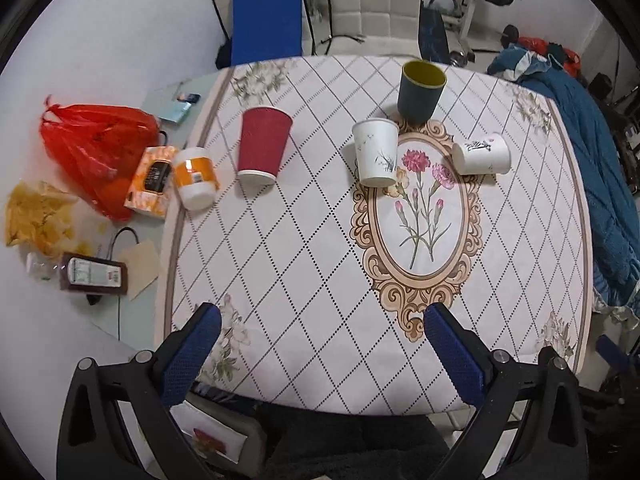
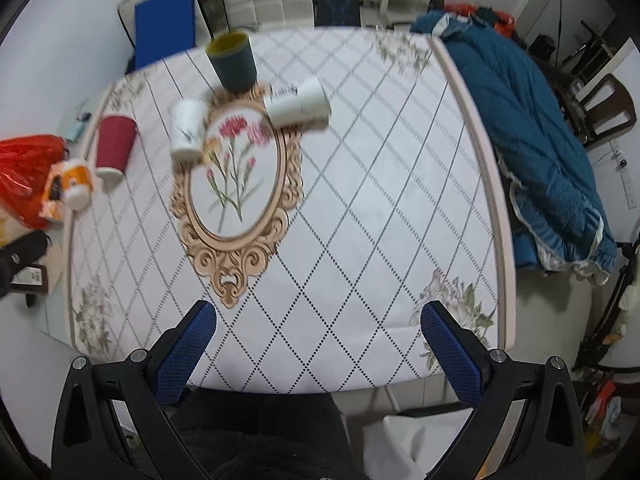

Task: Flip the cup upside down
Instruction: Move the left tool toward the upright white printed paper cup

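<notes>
On the patterned tablecloth (image 1: 304,264) stand several cups. A dark cup with a yellow inside (image 1: 420,90) (image 2: 234,62) stands upright, mouth up. A red paper cup (image 1: 262,144) (image 2: 114,148) and a white paper cup (image 1: 376,152) (image 2: 186,130) stand upside down. Another white paper cup (image 1: 482,154) (image 2: 298,102) lies on its side. My left gripper (image 1: 320,356) is open and empty above the near table edge. My right gripper (image 2: 320,354) is open and empty too, near the front edge.
An orange-labelled white jar (image 1: 196,178), a tissue box (image 1: 152,180) and a red plastic bag (image 1: 96,148) sit left of the table. A blue blanket (image 2: 536,144) lies along the right edge. Chairs (image 1: 372,0) stand behind the table.
</notes>
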`<state>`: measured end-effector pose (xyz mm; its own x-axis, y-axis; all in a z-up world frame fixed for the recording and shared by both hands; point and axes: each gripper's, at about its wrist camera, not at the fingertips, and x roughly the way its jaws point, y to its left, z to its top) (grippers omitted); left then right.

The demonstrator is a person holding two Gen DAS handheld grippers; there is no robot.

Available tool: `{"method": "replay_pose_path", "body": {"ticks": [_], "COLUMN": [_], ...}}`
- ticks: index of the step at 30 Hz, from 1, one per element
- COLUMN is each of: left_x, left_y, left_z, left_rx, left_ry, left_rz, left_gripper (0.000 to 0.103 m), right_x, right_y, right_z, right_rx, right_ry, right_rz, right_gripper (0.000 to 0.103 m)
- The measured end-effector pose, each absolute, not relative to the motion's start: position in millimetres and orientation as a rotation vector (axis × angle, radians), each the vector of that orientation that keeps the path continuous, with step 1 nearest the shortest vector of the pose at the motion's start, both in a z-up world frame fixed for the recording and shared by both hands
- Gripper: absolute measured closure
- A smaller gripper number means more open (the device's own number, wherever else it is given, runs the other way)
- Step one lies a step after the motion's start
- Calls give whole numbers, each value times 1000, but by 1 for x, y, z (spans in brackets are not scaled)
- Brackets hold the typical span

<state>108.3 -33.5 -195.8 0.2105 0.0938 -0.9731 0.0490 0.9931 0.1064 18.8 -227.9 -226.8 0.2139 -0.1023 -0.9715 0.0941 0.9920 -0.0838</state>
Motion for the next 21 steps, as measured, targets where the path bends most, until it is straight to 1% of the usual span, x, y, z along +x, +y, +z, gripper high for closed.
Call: {"method": "replay_pose_path", "body": {"ticks": [7, 21], "left_x": [155, 261], "left_y": [-34, -41], "left_z": [-233, -291], "left_rx": [155, 181], "left_ry": [1418, 1490], "left_rz": [6, -25], "left_gripper": [0, 0], "right_x": [47, 126], "right_y": [-226, -220], "right_z": [-276, -339], "right_rx": [4, 18], "right_ry": [1441, 1549], "right_rz": [-199, -258], "right_gripper": [0, 0]}}
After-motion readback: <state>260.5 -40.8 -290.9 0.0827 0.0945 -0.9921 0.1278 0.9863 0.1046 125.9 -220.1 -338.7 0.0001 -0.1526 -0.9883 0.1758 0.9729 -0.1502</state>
